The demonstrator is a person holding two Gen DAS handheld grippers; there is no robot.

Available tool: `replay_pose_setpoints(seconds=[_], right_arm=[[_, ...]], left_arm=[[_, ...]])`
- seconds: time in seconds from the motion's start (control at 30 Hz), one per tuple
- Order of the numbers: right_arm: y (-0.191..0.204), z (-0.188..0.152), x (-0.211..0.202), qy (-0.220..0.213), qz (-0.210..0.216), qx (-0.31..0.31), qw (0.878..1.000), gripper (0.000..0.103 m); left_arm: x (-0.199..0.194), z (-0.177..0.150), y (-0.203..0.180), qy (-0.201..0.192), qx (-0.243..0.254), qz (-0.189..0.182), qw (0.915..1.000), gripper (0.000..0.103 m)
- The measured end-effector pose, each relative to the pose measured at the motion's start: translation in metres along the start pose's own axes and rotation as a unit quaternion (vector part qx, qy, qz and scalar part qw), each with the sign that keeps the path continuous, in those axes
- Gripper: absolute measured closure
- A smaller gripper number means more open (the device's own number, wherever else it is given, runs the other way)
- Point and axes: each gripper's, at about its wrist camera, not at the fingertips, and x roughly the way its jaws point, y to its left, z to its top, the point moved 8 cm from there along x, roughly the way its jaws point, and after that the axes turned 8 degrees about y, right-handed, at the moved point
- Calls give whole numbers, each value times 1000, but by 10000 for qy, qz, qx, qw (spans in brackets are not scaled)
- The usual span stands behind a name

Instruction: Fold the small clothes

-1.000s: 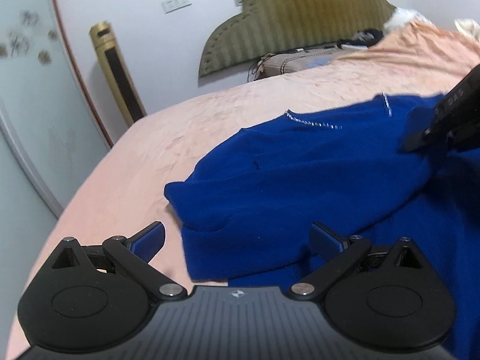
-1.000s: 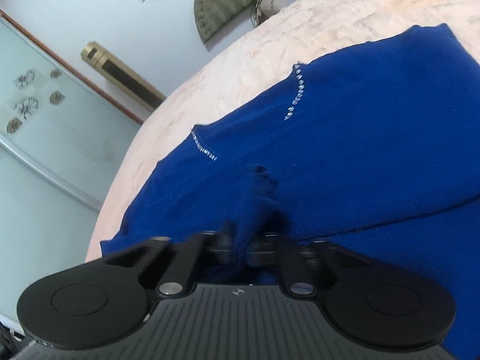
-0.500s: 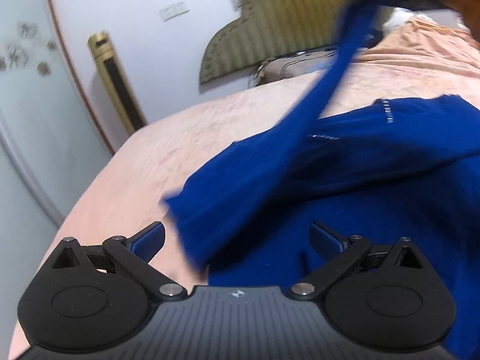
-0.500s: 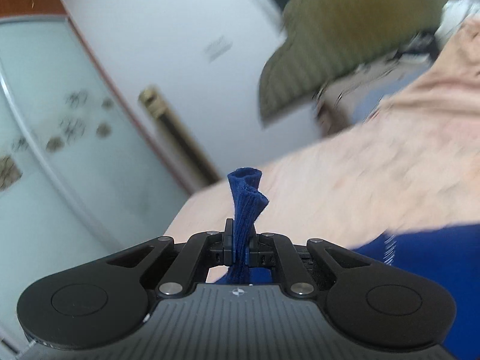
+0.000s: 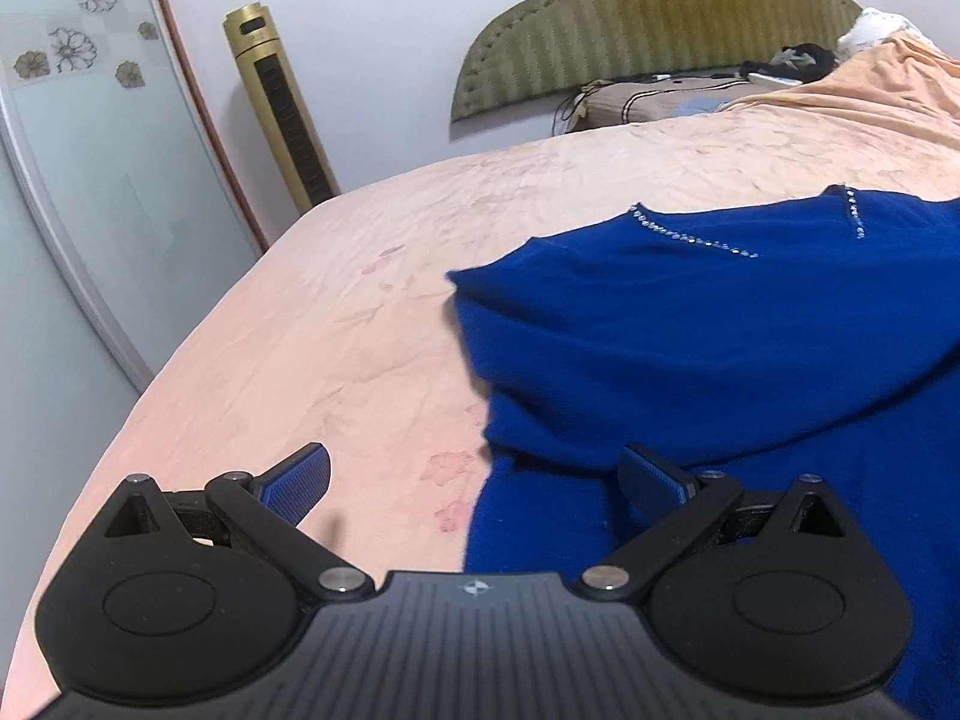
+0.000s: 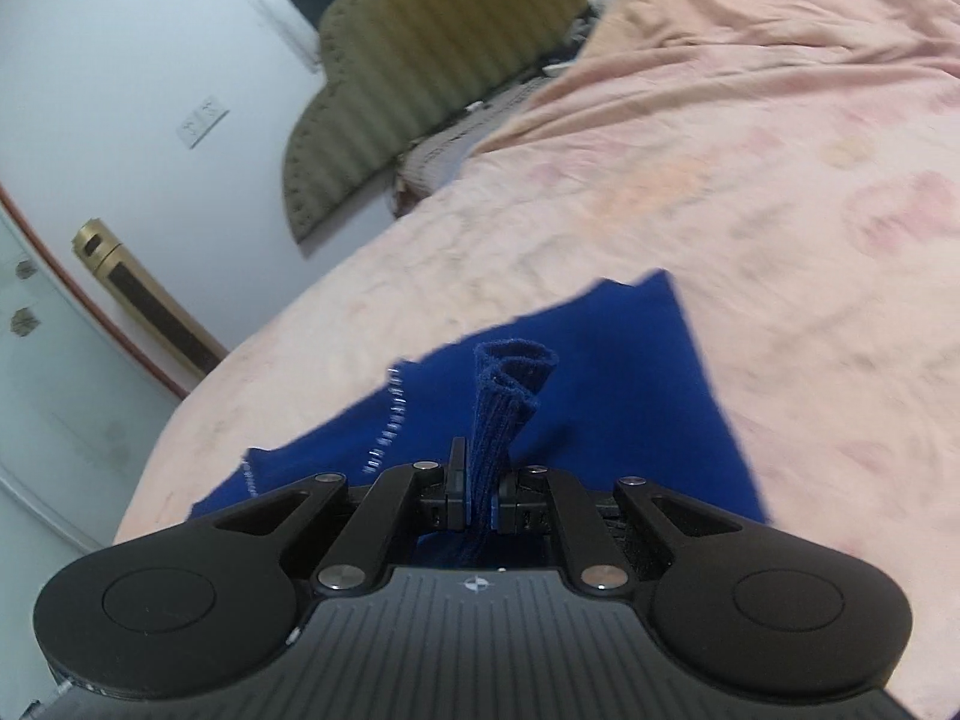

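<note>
One ribbed cuff point(image 6: 507, 402) — soft blue knit sweater point(image 5: 720, 330)

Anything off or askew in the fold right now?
Nothing damaged. The blue knit sweater lies rumpled rather than flat on the peach bedsheet, and its ribbed cuff stands bunched in the shut right tongs. The left tongs are open, holding nothing.

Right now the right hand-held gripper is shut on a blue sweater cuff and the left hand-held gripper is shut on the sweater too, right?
Not quite. The right hand-held gripper is shut on the cuff, but the left wrist view shows the left hand-held gripper open, holding nothing, with the blue sweater lying on the bed.
</note>
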Motion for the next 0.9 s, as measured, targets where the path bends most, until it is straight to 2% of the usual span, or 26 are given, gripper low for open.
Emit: replay_pose_setpoints(seconds=[0.2,0.27,0.37,0.4,0.47,0.57,0.67,0.77,0.9], right_arm=[[-26,2,-6,-173,-295,14,9994,93],[-32,1,-1,-30,-233,47,9997,92],[-37,-1,1,85,-167,149,9997,87],[-39,0,1,112,-181,164,9996,79],[-40,0,-1,116,-96,251,9996,71],[-42,2,-4,90,-49,327,9994,69],[-40,4,-2,143,-33,174,9997,74],[-33,4,-1,202,-24,-64,9998,89],[-24,13,-8,-79,201,-198,9996,90]], left_arm=[[5,0,3,134,-91,-62,9998,0],[4,2,3,120,-90,-76,9999,0],[2,4,2,75,-47,-67,9999,0],[2,5,2,69,-32,-63,10000,0],[1,7,2,40,11,-39,10000,0],[2,17,7,-36,65,90,9999,0],[6,32,16,-108,-62,76,9999,0],[14,48,24,-97,-226,-34,9997,0],[23,59,30,4,-468,-9,9989,0]])
